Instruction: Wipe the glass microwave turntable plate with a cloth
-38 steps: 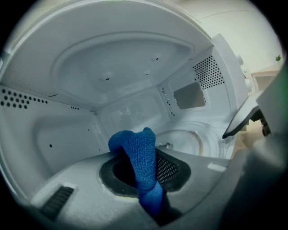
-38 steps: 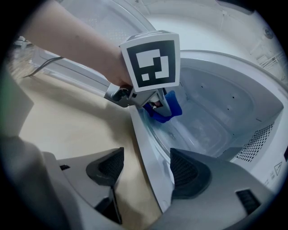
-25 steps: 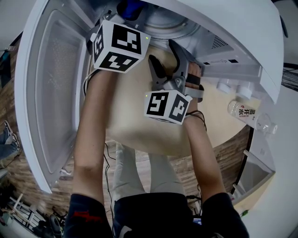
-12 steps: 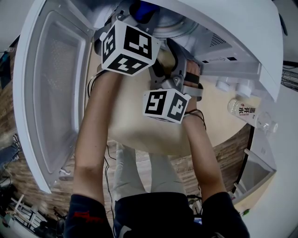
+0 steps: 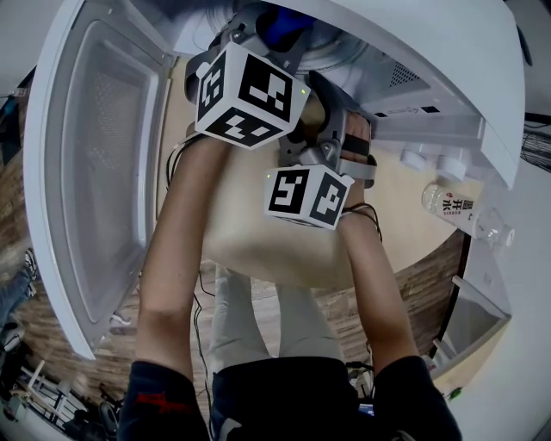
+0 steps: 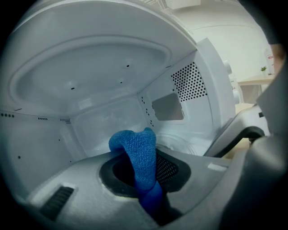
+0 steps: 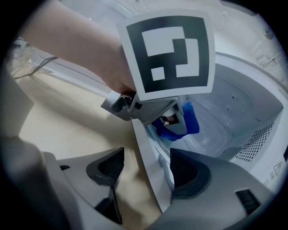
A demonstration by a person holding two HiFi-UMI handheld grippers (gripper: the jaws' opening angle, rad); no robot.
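My left gripper [image 5: 274, 34] reaches into the open white microwave and is shut on a blue cloth [image 6: 139, 152], which bulges up between its jaws. The cloth [image 5: 280, 21] hangs just over the round glass turntable plate [image 5: 323, 47] on the cavity floor; I cannot tell whether they touch. In the left gripper view the plate's rim [image 6: 182, 139] shows faintly behind the cloth. My right gripper [image 7: 146, 168] stands open at the oven's mouth, its jaws astride the thin front edge [image 7: 150, 157]. From there I see the left gripper [image 7: 173, 119] and the cloth [image 7: 192, 122].
The microwave door [image 5: 95, 172] swings wide open at the left. The oven sits on a round beige table [image 5: 258, 232] with a clear water bottle [image 5: 456, 211] lying at the right. A perforated side wall [image 6: 189, 83] bounds the cavity.
My left gripper has moved to the right and a little further into the oven with the cloth. The right gripper has stayed in place.
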